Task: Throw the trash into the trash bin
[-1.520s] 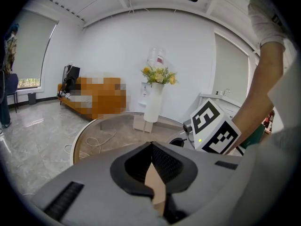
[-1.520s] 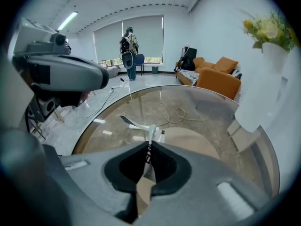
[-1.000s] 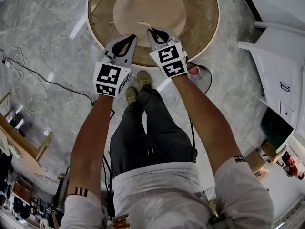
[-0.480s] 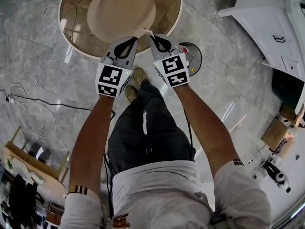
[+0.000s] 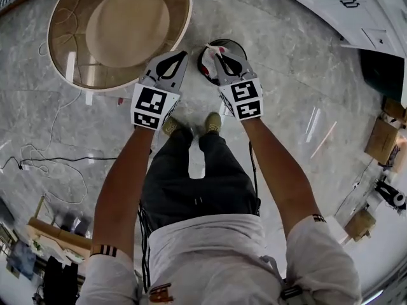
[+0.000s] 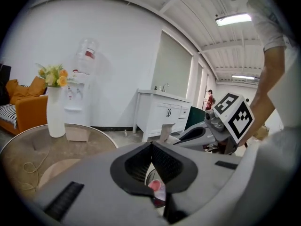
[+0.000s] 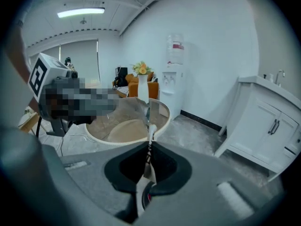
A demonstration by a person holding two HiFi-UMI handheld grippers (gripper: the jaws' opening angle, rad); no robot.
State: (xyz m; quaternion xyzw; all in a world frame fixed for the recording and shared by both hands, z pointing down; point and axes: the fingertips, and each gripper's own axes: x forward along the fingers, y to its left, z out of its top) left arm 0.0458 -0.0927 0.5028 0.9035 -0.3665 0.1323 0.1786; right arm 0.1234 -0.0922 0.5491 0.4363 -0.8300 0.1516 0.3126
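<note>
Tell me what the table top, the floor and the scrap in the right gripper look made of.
Table top: clear glass, glossy; the tan base shows through it.
Floor: polished stone or stone-look tile; grey veining, reflected light streaks.
Scrap: thin and white, likely paper or plastic film; it stands as a flat strip in the right gripper's shut jaws.

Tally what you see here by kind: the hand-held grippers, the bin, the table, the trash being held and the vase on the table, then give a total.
Hand-held grippers: 2 (left hand-held gripper, right hand-held gripper)
Trash bin: 1
Round table: 1
Wrapper pinched in the right one's jaws: 1
Flower vase: 1
Total: 6
</note>
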